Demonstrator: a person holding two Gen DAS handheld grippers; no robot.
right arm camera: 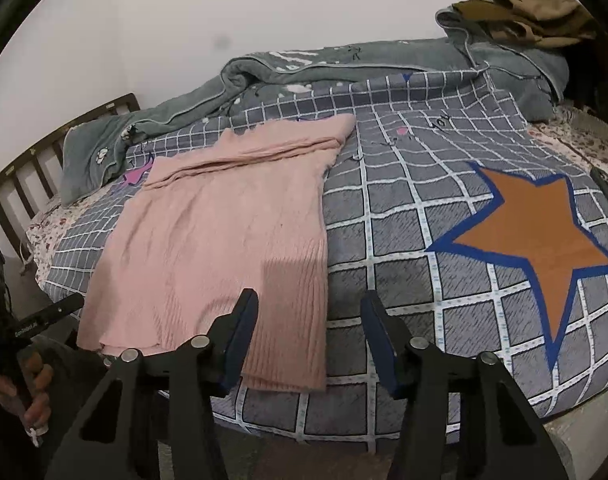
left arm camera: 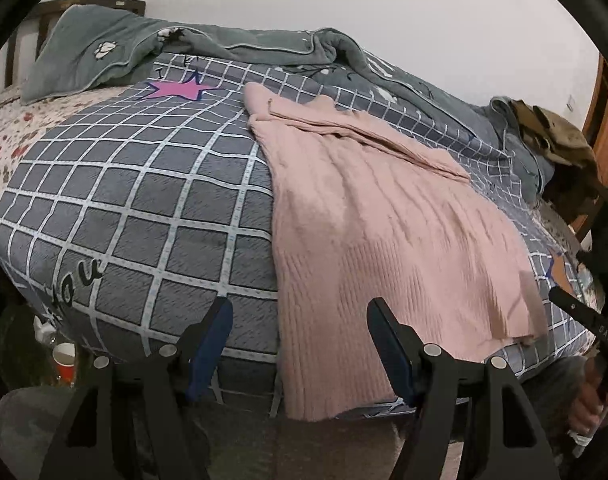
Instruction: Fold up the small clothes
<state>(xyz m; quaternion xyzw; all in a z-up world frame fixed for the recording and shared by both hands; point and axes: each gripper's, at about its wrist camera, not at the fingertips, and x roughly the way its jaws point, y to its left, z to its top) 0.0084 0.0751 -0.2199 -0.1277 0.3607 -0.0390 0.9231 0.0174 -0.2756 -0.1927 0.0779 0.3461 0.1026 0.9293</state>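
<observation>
Your left gripper (left arm camera: 299,340) hangs above the near edge of the bed with its 2 blue-padded fingers (left arm camera: 207,348) spread wide and holding nothing, and your right gripper (right arm camera: 310,332) is likewise wide apart and empty just above the hem of the garment. The pink ribbed knit sweater (left arm camera: 368,232) lies flat on the grey quilt with the white grid pattern (left arm camera: 143,200), its sleeves folded across the top and its hem hanging just over the near edge. A rumpled grey-green blanket (right arm camera: 344,64) runs along the far side against the wall, with a brown garment (right arm camera: 536,12) heaped on its end.
</observation>
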